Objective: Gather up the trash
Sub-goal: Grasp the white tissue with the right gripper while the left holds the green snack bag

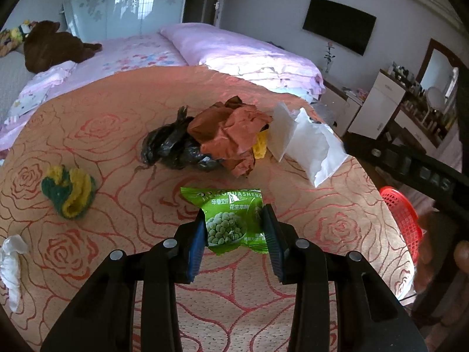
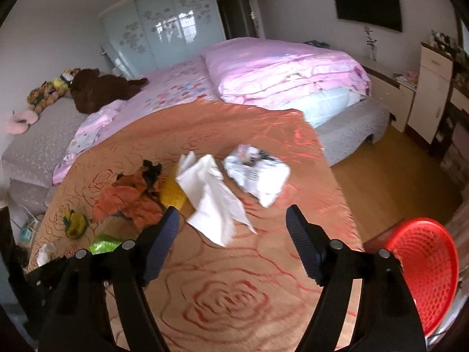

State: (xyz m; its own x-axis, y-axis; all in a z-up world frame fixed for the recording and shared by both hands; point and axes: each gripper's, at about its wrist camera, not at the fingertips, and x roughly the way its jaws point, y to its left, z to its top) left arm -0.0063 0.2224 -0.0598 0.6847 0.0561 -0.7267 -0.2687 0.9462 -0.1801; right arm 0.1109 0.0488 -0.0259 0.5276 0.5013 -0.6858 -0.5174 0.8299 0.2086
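Observation:
My left gripper (image 1: 234,214) is shut on a green snack packet (image 1: 231,220) and holds it over the rose-patterned table (image 1: 117,205). Beyond it lie a crumpled orange paper (image 1: 231,132), a black plastic bag (image 1: 170,146) and white paper sheets (image 1: 310,140). A yellow-green knitted scrap (image 1: 69,190) lies at the left and a white tissue (image 1: 11,261) at the left edge. My right gripper (image 2: 231,220) is open and empty above the table, near white crumpled paper (image 2: 214,199) and a printed white wrapper (image 2: 258,173). A red mesh basket (image 2: 425,270) stands off the table's right edge.
A pink-covered bed (image 2: 263,70) stands behind the table. A white cabinet (image 2: 431,88) and dresser line the right wall. The orange paper (image 2: 129,199) and the green packet (image 2: 102,243) also show in the right wrist view. The basket shows at the right of the left wrist view (image 1: 401,220).

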